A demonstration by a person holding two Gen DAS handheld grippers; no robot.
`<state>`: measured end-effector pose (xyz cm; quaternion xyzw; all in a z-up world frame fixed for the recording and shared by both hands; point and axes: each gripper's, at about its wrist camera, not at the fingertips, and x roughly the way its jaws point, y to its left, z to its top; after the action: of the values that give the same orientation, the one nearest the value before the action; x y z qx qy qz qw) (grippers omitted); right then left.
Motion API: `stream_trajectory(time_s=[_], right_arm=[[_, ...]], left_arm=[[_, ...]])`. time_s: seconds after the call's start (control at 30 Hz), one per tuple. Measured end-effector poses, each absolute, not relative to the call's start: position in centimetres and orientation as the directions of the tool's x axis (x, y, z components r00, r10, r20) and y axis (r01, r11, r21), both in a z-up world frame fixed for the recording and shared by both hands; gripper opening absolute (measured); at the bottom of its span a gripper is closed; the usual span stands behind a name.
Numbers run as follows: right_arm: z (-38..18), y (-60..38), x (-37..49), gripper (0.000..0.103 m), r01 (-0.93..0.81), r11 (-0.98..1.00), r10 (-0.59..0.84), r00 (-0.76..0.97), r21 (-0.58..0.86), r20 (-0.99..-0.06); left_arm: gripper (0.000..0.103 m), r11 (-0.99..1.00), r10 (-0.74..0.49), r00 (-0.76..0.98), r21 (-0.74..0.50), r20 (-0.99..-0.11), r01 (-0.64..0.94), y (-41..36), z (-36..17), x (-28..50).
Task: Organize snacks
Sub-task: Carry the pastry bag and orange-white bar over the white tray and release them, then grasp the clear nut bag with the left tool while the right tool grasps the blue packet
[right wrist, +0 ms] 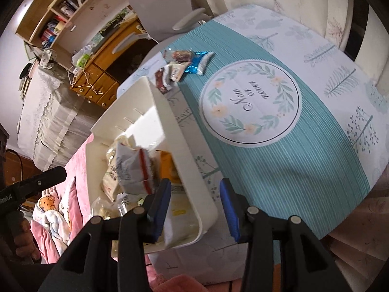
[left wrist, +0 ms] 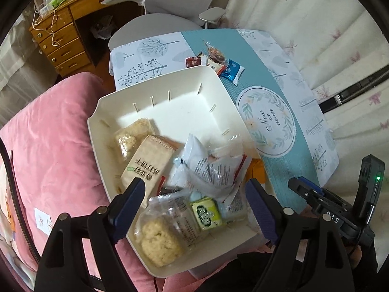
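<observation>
A white plastic bin [left wrist: 167, 97] holds several snack packets, among them a beige cracker pack [left wrist: 145, 163], a clear bag with a round rice cake [left wrist: 160, 241] and a small green packet [left wrist: 206, 213]. My left gripper [left wrist: 197, 209] is open and empty, hovering over the bin's near end. My right gripper [right wrist: 195, 206] is open, its jaws straddling the bin's near right wall [right wrist: 194, 189]; it also shows in the left wrist view [left wrist: 306, 189]. Several loose snacks [left wrist: 218, 63] lie on the table beyond the bin, including a blue packet [right wrist: 198, 60].
The small table [right wrist: 304, 158] has a teal-and-white cloth with a round "Now or never" print. A pink quilt [left wrist: 53, 146] lies left of the bin. A grey office chair [left wrist: 170, 7] and a wooden desk [left wrist: 65, 39] stand behind.
</observation>
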<state>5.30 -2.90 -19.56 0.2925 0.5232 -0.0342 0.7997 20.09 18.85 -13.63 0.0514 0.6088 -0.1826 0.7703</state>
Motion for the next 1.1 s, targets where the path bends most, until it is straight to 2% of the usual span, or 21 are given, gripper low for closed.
stream_trajectory(time_s=[0.33,0.63,0.83,1.1], right_arm=[[-23.7,-8.1,10.1,0.047,0.36,0.802,0.35,0.362,0.476,-0.864],[-25.9,-11.4,17.9,0.048,0.23,0.854,0.375,0.35,0.466,-0.859],[-26.0,-11.5,22.7,0.048,0.121,0.875,0.395,0.383,0.469,-0.835],[-27.0,-10.8,27.6,0.048,0.046,0.902,0.351,0.501,0.429,-0.791]], left_arm=[[0.084,0.96,-0.19,0.22,-0.134,-0.957,0.244,13.1,-14.2,26.3],[0.084,0.977,-0.135,0.222,-0.092,-0.966,0.195,7.6,-15.6,33.4],[0.084,0.977,-0.115,0.177,-0.079,-0.977,0.196,5.1,-17.3,37.3],[0.084,0.974,-0.131,0.159,-0.097,-0.979,0.203,2.0,-20.2,42.2]])
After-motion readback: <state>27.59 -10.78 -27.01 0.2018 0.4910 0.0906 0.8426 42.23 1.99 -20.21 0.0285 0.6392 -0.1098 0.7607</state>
